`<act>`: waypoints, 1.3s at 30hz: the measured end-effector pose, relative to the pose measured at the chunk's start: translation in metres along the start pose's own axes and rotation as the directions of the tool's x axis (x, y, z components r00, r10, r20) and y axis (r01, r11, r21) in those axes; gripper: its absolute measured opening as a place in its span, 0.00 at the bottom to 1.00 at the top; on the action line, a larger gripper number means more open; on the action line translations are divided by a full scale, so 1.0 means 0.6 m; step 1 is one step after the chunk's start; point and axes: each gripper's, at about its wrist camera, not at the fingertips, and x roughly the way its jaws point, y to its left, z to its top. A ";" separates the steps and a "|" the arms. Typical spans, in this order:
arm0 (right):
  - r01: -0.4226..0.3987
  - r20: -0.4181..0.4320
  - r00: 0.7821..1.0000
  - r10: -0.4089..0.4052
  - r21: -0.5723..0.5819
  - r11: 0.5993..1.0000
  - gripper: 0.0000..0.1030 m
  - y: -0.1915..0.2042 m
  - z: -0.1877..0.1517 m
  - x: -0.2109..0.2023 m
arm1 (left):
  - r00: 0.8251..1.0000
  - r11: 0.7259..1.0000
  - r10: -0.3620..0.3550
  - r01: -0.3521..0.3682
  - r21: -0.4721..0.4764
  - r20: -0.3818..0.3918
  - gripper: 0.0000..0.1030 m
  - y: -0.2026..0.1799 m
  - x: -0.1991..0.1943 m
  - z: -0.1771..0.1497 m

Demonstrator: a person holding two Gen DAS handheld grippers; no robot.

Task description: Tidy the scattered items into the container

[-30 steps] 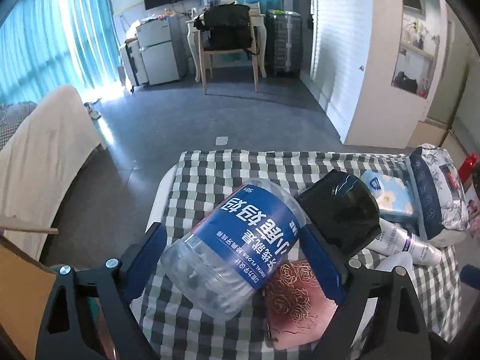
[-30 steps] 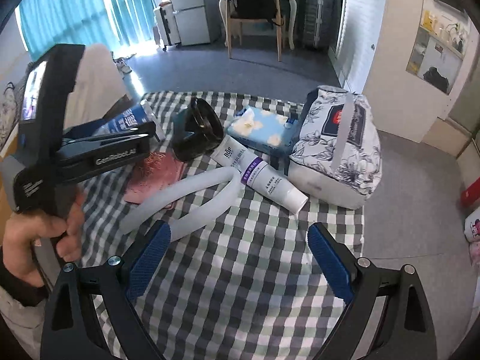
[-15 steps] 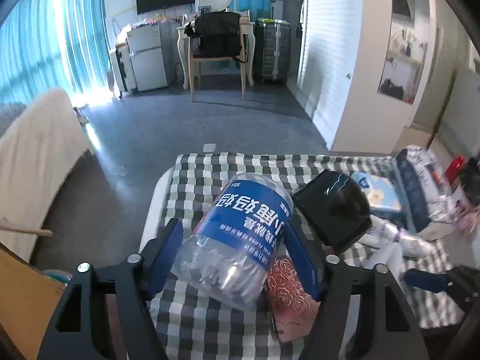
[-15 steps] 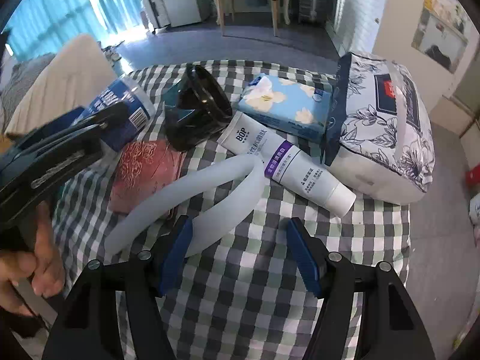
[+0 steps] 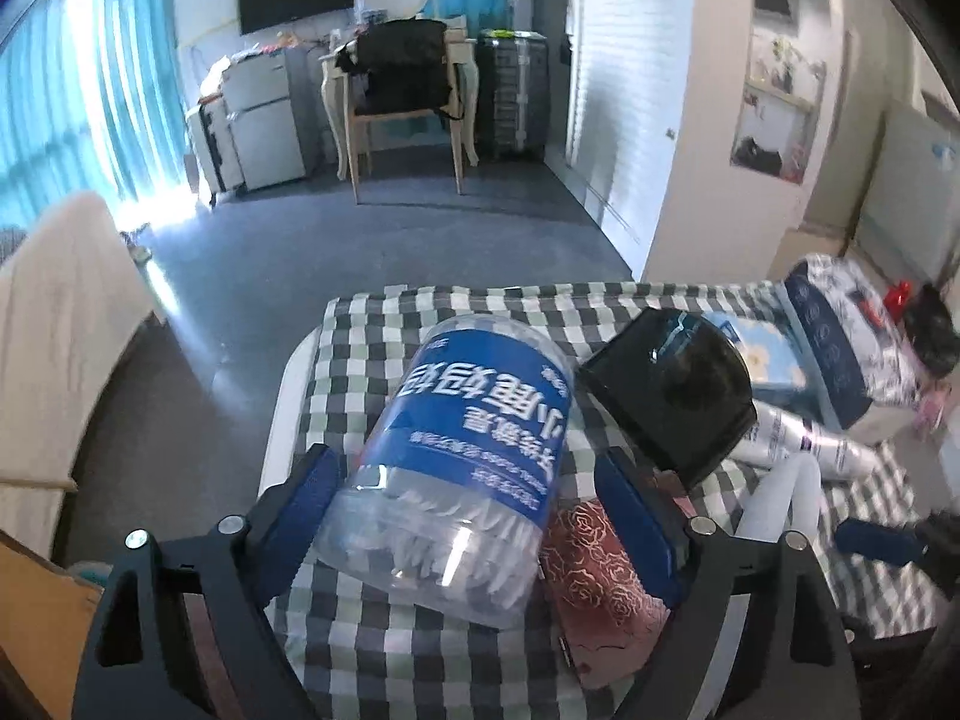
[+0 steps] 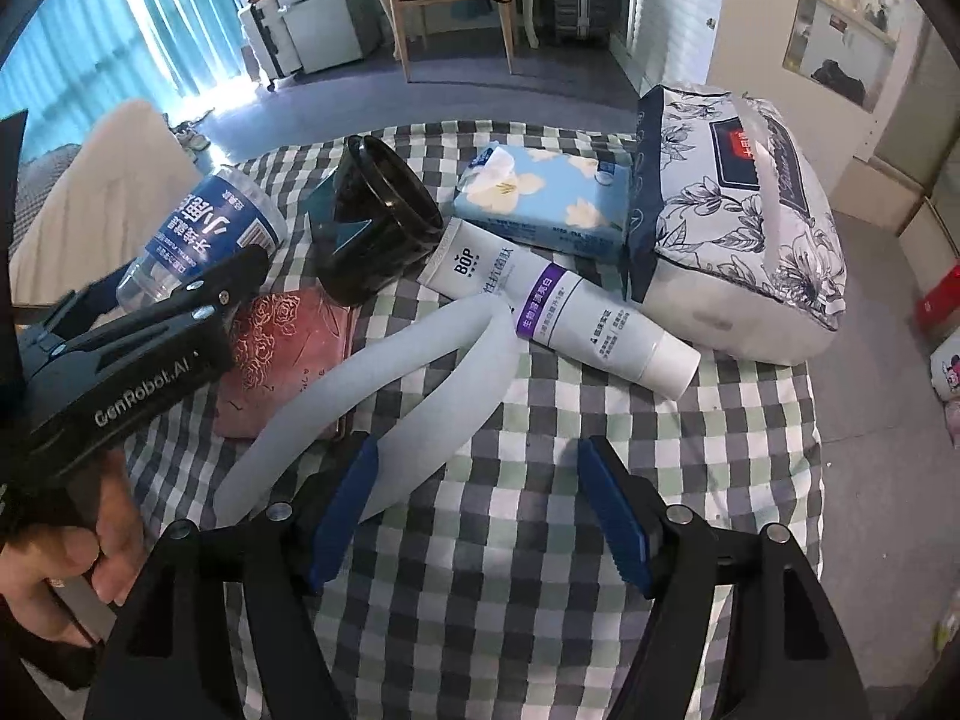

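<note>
Clear jar hides most of the rose-patterned pouch behind it. Left-wrist view: far-right items blurred; a dark object unidentifiable. Right-wrist view: the hand cut off at the left edge; the white curved tube's near end hidden behind a blue pad. Tissue-pack print too small to read.

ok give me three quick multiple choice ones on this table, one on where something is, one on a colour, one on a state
1. The black cup lies:
A between the clear jar and the blue tissue pack
B on the floor
C on the chair

2. The jar's label is:
A red
B blue
C green

3. The toothpaste tube is:
A standing on its cap
B lying flat on the checked cloth
C inside the cup

Answers:
1 A, the jar is on one side of it and the pack on the other.
2 B, it is a blue band with white writing.
3 B, it rests lengthwise on the cloth.
</note>
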 end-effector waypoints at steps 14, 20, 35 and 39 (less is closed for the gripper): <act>-0.070 0.007 0.997 0.070 -0.035 0.997 0.06 0.025 -0.021 -0.020 | 0.998 0.998 0.061 -0.061 -0.007 0.007 0.64 -0.002 -0.016 -0.001; -0.094 0.033 0.995 0.095 -0.039 0.995 0.05 0.022 -0.022 -0.034 | 0.995 0.995 0.096 -0.096 -0.020 0.030 0.63 0.006 -0.047 0.002; -0.117 0.154 0.979 0.133 -0.106 0.987 0.05 0.026 -0.030 -0.139 | 0.986 0.989 0.136 -0.129 -0.073 0.100 0.62 0.008 -0.191 -0.013; -0.123 0.188 0.971 0.147 -0.134 0.983 0.05 0.036 -0.033 -0.178 | 0.983 0.988 0.133 -0.122 -0.089 0.128 0.62 0.015 -0.244 -0.018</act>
